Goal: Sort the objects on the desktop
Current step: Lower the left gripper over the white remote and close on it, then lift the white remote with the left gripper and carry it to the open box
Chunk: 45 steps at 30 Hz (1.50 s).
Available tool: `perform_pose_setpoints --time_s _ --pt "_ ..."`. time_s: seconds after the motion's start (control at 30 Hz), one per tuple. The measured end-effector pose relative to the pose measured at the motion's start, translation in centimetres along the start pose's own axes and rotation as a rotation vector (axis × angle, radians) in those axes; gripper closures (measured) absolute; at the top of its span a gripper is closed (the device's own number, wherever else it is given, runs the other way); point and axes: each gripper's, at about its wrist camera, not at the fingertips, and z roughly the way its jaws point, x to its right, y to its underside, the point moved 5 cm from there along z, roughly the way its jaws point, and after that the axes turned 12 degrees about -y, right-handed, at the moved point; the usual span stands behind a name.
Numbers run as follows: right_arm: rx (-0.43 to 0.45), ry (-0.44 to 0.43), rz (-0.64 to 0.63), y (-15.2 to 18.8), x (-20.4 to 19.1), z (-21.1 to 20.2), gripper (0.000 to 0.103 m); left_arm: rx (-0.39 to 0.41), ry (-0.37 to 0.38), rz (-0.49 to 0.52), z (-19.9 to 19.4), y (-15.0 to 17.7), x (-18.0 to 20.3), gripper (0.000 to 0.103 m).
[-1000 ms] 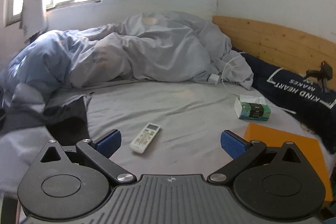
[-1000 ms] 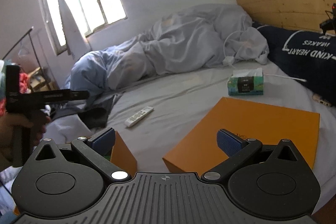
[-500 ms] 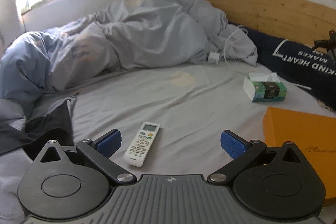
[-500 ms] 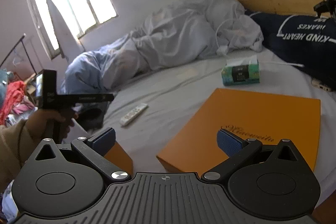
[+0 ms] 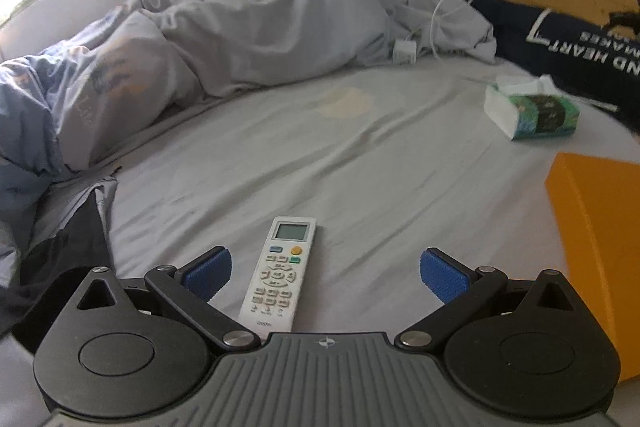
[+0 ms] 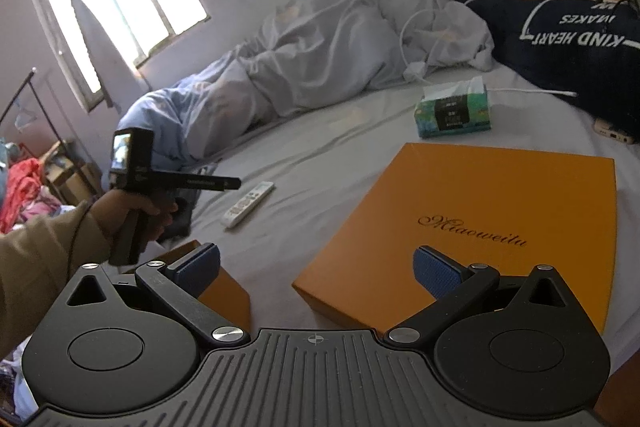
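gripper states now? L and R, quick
Left gripper: open, holding nothing; white remote lies between its fingers, untouched.
Right gripper: open, empty, above the orange box.

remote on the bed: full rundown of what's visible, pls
The remote is a slim white plastic handset lying flat, face up, on the grey bedsheet. Its small grey display sits at the far end, with blue, orange and green buttons below it, then rows of white keys. It points lengthwise away from the left gripper, lying between that gripper's open blue-padded fingers, nearer the left pad, touching neither. Only the sheet touches it. In the right wrist view it lies beyond the orange box, apart from it.
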Motion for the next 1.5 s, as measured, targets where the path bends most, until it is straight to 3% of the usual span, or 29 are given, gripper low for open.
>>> perform_pose_setpoints --time_s 0.5,0.6,0.77,0.83,0.9,1.13,1.23,1.5 --pt "-0.011 -0.005 0.035 1.1 -1.2 1.1 0.000 -0.135 0.028 0.008 8.2 0.7 -0.9 0.004" --pt "-0.013 -0.006 0.041 1.3 -1.5 1.4 0.000 -0.162 0.027 0.006 9.2 1.1 -1.1 0.016" --pt "-0.017 -0.008 0.053 1.6 -1.9 1.7 0.000 -0.187 0.038 -0.005 10.8 1.7 -1.6 0.019" --pt "-0.016 -0.009 0.053 1.6 -1.6 1.7 0.000 -0.191 0.042 -0.014 10.8 1.8 -1.7 0.020" --pt "-0.022 -0.013 0.053 -0.2 1.6 0.6 0.000 -0.191 0.043 -0.014 11.0 1.8 -1.8 0.028" --pt "-0.018 -0.011 0.053 -0.3 1.7 0.5 0.000 -0.188 0.049 -0.017 10.8 2.0 -1.8 0.036" --pt "-0.018 -0.007 0.057 -0.3 1.9 0.5 0.000 -0.188 0.035 -0.012 10.6 2.0 -1.8 0.052" --pt "-0.008 0.000 0.043 -0.4 1.6 0.3 0.000 -0.183 0.003 0.017 10.0 2.1 -1.1 0.054"
